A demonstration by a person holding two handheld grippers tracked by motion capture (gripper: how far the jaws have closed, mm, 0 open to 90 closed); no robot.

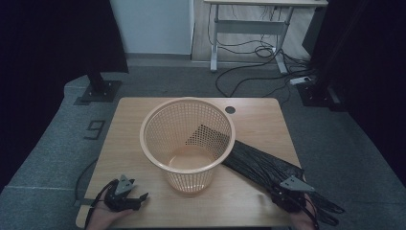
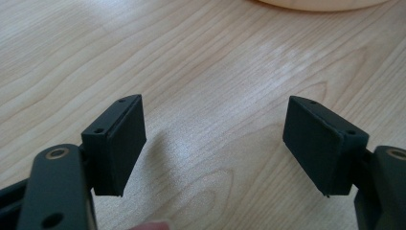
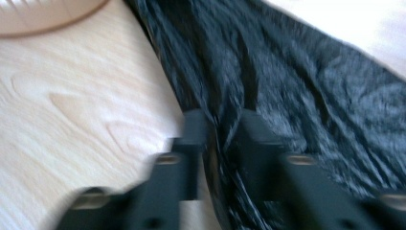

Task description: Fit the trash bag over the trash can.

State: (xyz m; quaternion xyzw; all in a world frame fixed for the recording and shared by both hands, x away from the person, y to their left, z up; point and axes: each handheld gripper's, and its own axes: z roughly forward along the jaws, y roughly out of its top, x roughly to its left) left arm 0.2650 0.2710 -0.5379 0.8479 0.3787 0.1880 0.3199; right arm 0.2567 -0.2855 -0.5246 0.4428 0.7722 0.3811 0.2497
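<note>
Black bag flat on table, right of basket | R gripper jaws close together, pinching bag fold | L gripper spread, over bare wood

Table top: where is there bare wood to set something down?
The table is bare left of the basket, from the far edge down to the left gripper, and along the far right corner. The near right is crowded: the black bag runs from the basket to the right gripper.
</note>
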